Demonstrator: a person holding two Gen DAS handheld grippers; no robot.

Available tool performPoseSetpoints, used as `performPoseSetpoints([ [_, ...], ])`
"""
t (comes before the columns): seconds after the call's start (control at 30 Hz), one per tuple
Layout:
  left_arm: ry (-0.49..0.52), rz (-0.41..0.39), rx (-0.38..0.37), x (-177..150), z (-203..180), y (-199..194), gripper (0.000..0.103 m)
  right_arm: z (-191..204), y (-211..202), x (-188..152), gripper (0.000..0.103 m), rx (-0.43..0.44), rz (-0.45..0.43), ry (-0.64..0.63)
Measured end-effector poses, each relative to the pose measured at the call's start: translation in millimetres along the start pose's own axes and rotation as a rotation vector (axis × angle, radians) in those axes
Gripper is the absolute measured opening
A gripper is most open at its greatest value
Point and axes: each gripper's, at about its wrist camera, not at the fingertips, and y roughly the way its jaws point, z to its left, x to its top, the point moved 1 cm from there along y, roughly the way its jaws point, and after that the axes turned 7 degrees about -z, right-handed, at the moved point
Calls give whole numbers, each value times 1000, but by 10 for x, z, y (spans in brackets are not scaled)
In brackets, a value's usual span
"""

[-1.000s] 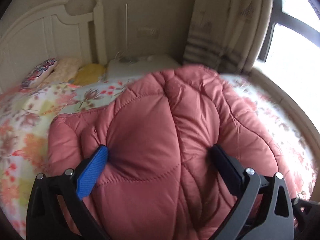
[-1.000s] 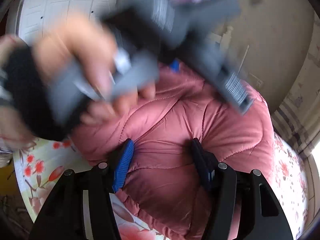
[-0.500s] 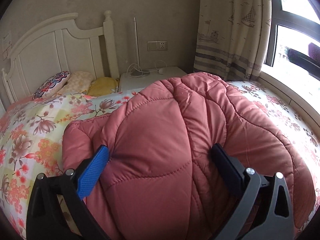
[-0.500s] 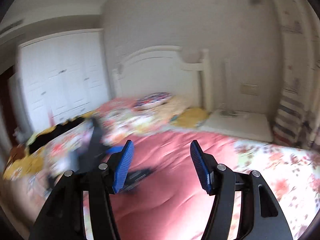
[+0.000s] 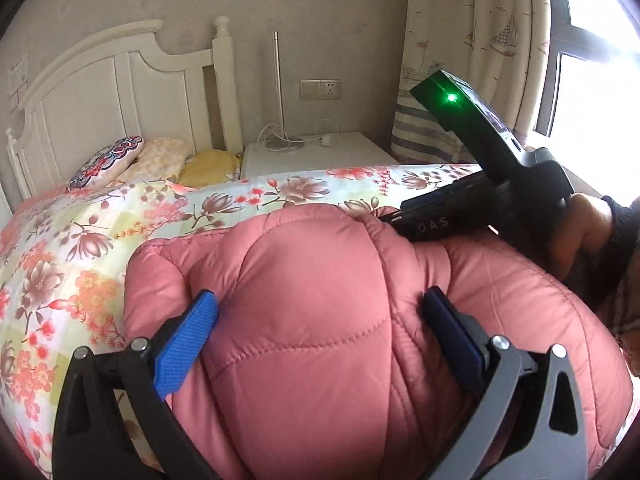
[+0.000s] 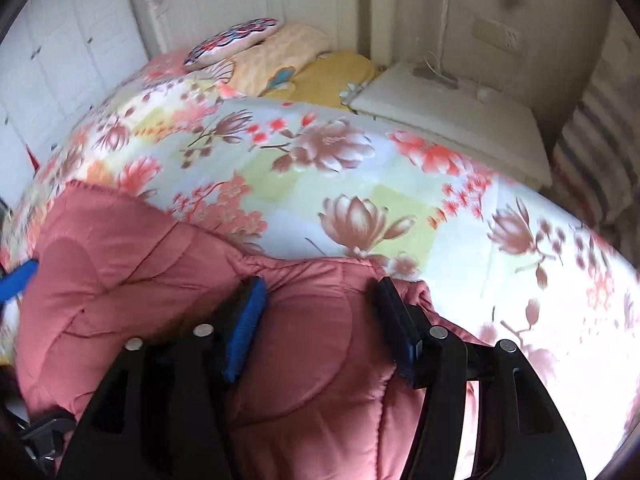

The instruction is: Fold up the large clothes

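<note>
Pink jacket (image 5: 320, 300) bunched on near edge of floral bed (image 5: 100, 240). Left hand-held gripper (image 5: 320, 320) clamps a wide fold; right hand-held gripper (image 6: 320, 312) straddles jacket's far edge, grip unclear. Right unit's body reads "DAS".

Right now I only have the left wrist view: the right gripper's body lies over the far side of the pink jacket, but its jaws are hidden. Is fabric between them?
Observer: Yes. In the right wrist view the right gripper has a fold of the pink jacket between its jaws. Whether they pinch it I cannot tell.
Operator: Where on the jacket is that?
Observer: At its edge, right beside the bare floral bedspread.
Operator: Does that view show my left gripper?
Observer: Only a blurred blue pad at the picture's left edge, against the jacket.
</note>
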Motion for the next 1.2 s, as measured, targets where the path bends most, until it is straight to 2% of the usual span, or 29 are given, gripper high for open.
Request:
performPoseSetpoints([
  [0.27, -2, 0, -3, -2, 31, 19, 101, 20, -22, 24, 58, -12, -1, -7],
  [0.37, -6, -5, -4, -6, 34, 3, 101, 68, -66, 125, 59, -83, 30, -77],
  [0.43, -9, -10, -2, -11, 31, -10, 101, 195, -265, 273, 59, -134, -11, -139],
  [0.5, -10, -10, -3, -11, 34, -9, 101, 301, -469, 389, 59, -68, -81, -125],
  [0.53, -11, -10, -3, -11, 37, -7, 101, 385, -568, 456, 59, 4, -120, -113],
  [0.6, -11, -10, -4, -11, 42, -7, 101, 551, -590, 499, 59, 60, -140, -152],
  [0.67, -11, -9, -2, -9, 43, -5, 101, 762, -394, 460, 59, 42, -97, -248],
  [0.7, -14, -6, 2, -9, 53, -1, 101, 825, -223, 405, 59, 30, -38, -279],
  [0.73, -17, 3, 11, -14, 69, 13, 101, 874, 45, 299, 60, 16, 59, -304],
  [0.77, -27, 11, 8, -24, 92, 28, 101, 874, 138, 268, 60, 22, 78, -293],
  [0.9, -38, 19, 1, -25, 119, 42, 101, 842, 163, 299, 60, 35, 88, -267],
  [0.97, -22, 43, 42, 10, 89, -1, 101, 821, 156, 281, 61, 39, 78, -257],
  [1.0, -23, 48, 96, 50, 79, -87, 101, 815, 150, 274, 61, 40, 72, -255],
  [1.07, -33, -4, 167, 133, 42, -359, 101, 812, 149, 246, 61, 38, 61, -252],
  [1.13, -58, -124, 102, 242, -8, -791, 101, 800, 162, 229, 61, 39, 53, -248],
  [1.2, -54, -159, 27, 268, -70, -959, 101, 765, 175, 231, 61, 52, 53, -232],
])
